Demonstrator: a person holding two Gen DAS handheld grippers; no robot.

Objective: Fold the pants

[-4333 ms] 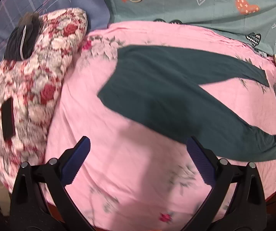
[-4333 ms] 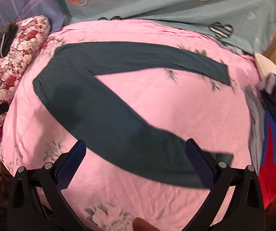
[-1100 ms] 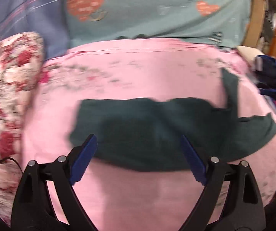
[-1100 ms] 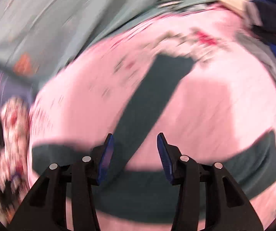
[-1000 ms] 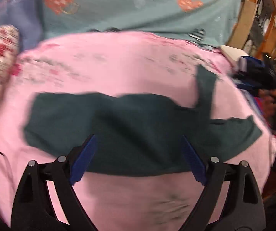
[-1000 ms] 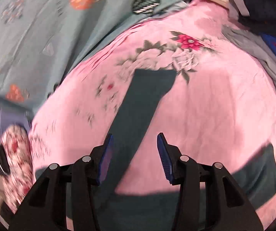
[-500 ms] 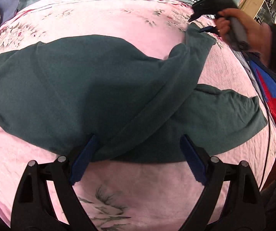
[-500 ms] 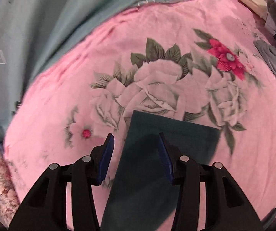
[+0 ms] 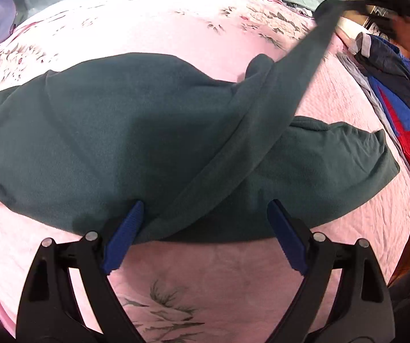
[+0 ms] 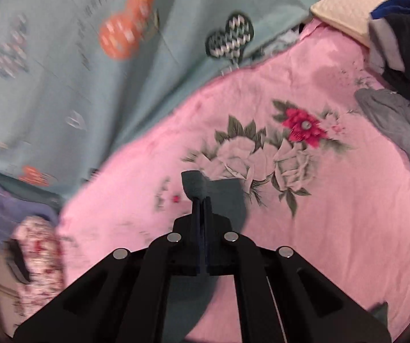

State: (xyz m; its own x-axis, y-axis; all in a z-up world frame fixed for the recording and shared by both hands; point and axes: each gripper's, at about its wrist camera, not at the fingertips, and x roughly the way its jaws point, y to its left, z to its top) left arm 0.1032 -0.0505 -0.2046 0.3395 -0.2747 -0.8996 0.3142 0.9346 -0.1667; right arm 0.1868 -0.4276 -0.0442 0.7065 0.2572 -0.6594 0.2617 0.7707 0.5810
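Dark green pants (image 9: 96, 131) lie spread on the pink floral bedspread (image 9: 205, 285). One leg (image 9: 299, 65) rises taut toward the upper right, where a hand holds the blurred right gripper (image 9: 356, 1). In the right wrist view that gripper (image 10: 203, 203) is shut on the leg's cuff (image 10: 194, 184), lifted above the bed. My left gripper (image 9: 205, 211) stands open low over the pants' near edge, its left pad (image 9: 124, 231) touching the cloth and the fold of the raised leg between its fingers. The other leg (image 9: 342, 165) lies flat to the right.
A pile of clothes in red, blue and grey (image 9: 399, 120) sits at the bed's right edge. A teal sheet with hearts (image 10: 90, 57) covers the head of the bed. A floral pillow (image 10: 39, 257) lies at the left. A cream pillow (image 10: 345, 8) lies at the far right.
The right gripper has closed on the cuff of the far leg and lifted it off the bed. The left gripper has come down close over the pants' near edge and now holds still.
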